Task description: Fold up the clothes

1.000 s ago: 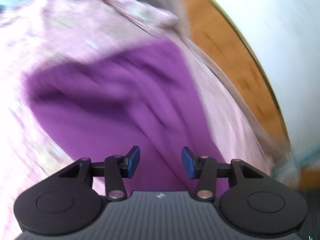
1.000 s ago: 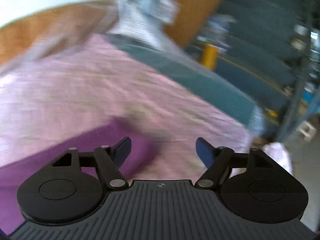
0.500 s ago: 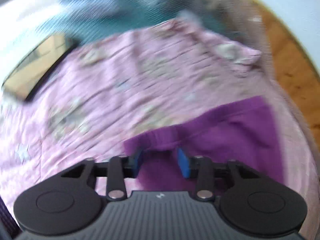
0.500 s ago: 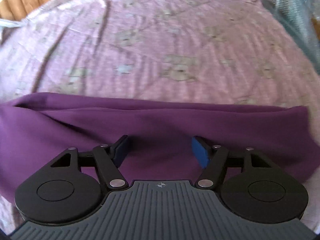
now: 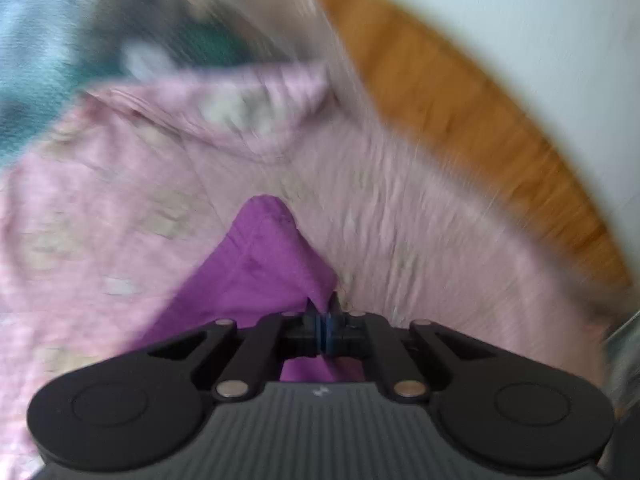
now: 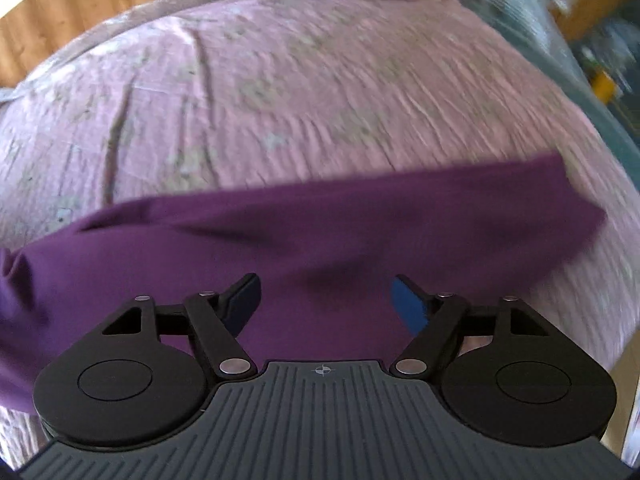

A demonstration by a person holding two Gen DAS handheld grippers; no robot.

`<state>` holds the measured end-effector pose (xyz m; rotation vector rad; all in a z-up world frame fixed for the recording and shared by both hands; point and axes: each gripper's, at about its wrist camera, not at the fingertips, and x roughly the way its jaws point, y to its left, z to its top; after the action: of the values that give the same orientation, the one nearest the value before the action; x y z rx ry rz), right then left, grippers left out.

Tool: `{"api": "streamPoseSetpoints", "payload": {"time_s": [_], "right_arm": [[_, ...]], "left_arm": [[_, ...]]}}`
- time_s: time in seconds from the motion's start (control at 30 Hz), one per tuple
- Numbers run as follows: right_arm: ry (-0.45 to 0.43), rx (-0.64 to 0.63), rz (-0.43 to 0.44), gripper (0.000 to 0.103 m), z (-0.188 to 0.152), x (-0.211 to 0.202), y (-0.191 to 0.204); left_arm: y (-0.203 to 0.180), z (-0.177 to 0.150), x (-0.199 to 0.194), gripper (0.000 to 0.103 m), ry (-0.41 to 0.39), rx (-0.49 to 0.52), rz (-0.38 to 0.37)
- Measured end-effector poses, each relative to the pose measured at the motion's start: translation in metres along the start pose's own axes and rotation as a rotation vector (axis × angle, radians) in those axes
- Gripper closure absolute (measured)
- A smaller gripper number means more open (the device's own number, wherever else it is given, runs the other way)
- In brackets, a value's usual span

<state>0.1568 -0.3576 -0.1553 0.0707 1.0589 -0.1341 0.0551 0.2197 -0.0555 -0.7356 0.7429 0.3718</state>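
Observation:
A purple garment (image 6: pixel 320 232) lies across a pink patterned bedsheet (image 6: pixel 304 80). My right gripper (image 6: pixel 326 302) is open and hovers just over the garment's near part, with cloth showing between the jaws. In the left wrist view my left gripper (image 5: pixel 325 322) is shut on a fold of the purple garment (image 5: pixel 260 264), which rises to a peak in front of the jaws. The view is blurred.
A wooden headboard (image 5: pixel 460 100) and a white wall (image 5: pixel 540 20) stand beyond the bed in the left wrist view. Teal fabric (image 5: pixel 36 72) lies at the far left. The bed's edge (image 6: pixel 592 92) drops away at the right in the right wrist view.
My left gripper has closed on the purple garment and swung toward the headboard. My right gripper has stayed open over the garment, which has shifted a little.

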Motion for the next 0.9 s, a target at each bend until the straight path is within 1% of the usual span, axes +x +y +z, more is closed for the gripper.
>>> {"api": "streamPoseSetpoints", "payload": {"time_s": [0.03,0.07,0.1,0.13,0.17,0.2,0.23,0.27,0.3,0.33,0.4,0.43,0.47,0.5,0.53,0.57,0.63,0.67,0.7,0.73,0.77,0.8,0.87,0.9], "right_arm": [[0.002,0.057,-0.006,0.029,-0.008,-0.003,-0.012],[0.014,0.11,-0.015,0.029,-0.016,-0.003,-0.023],[0.028,0.162,-0.025,0.028,-0.025,-0.001,-0.035],[0.043,0.214,-0.035,0.029,-0.034,0.0,-0.046],[0.065,0.243,-0.043,0.029,-0.04,0.003,-0.051],[0.089,0.268,-0.051,0.034,-0.046,0.006,-0.055],[0.113,0.294,-0.059,0.036,-0.051,0.009,-0.059],[0.1,0.296,-0.052,0.036,-0.05,0.005,-0.057],[0.067,0.275,-0.039,0.036,-0.044,-0.003,-0.05],[0.032,0.251,-0.026,0.036,-0.037,-0.012,-0.043],[-0.034,0.162,0.007,0.036,-0.017,-0.028,-0.02],[-0.066,0.108,0.042,0.036,-0.005,-0.036,-0.006],[-0.085,0.055,0.096,0.036,0.007,-0.042,0.009],[-0.101,0.003,0.154,0.033,0.018,-0.047,0.024],[-0.102,-0.04,0.206,0.031,0.028,-0.047,0.04],[-0.094,-0.083,0.246,0.029,0.034,-0.045,0.058],[-0.076,-0.172,0.324,0.028,0.046,-0.038,0.095],[-0.059,-0.212,0.353,0.028,0.05,-0.031,0.115],[-0.042,-0.246,0.385,0.028,0.052,-0.025,0.134],[-0.024,-0.28,0.417,0.028,0.053,-0.018,0.153],[-0.006,-0.316,0.454,0.028,0.055,-0.013,0.171],[0.012,-0.352,0.491,0.028,0.056,-0.008,0.188],[0.059,-0.436,0.592,0.028,0.059,-0.003,0.218],[0.087,-0.473,0.645,0.027,0.061,0.0,0.229]], "left_arm": [[0.029,-0.014,-0.02,0.101,0.014,-0.056,-0.028],[0.062,-0.034,-0.029,0.101,0.081,-0.108,-0.054],[0.082,-0.053,-0.027,0.1,0.157,-0.117,-0.054],[0.098,-0.072,-0.021,0.1,0.227,-0.108,-0.025],[0.106,-0.084,-0.017,0.1,0.252,-0.097,-0.02],[0.111,-0.094,-0.013,0.096,0.258,-0.095,-0.037],[0.115,-0.097,-0.012,0.087,0.252,-0.101,-0.054],[0.118,-0.097,-0.017,0.082,0.221,-0.106,-0.064],[0.12,-0.096,-0.022,0.066,0.19,-0.111,-0.075],[0.123,-0.095,-0.028,0.046,0.16,-0.116,-0.085],[0.131,-0.09,-0.04,0.027,0.113,-0.144,-0.081],[0.135,-0.087,-0.046,0.024,0.089,-0.158,-0.079],[0.139,-0.084,-0.052,0.023,0.065,-0.172,-0.077],[0.143,-0.081,-0.057,0.021,0.041,-0.186,-0.074],[0.143,-0.074,-0.053,0.017,0.023,-0.203,-0.065],[0.142,-0.067,-0.05,0.014,0.006,-0.217,-0.057],[0.131,-0.056,-0.031,0.009,0.025,-0.182,-0.052],[0.125,-0.051,-0.021,0.01,0.035,-0.16,-0.049],[0.113,-0.05,-0.011,0.035,0.052,-0.088,-0.034],[0.101,-0.048,-0.001,0.094,0.069,-0.017,-0.018],[0.092,-0.05,-0.001,0.092,0.102,0.042,0.002],[0.097,-0.055,-0.008,0.092,0.094,0.032,0.015],[0.107,-0.067,-0.022,0.092,0.082,0.011,0.043],[0.117,-0.075,-0.022,0.092,0.101,-0.02,0.073]]}}
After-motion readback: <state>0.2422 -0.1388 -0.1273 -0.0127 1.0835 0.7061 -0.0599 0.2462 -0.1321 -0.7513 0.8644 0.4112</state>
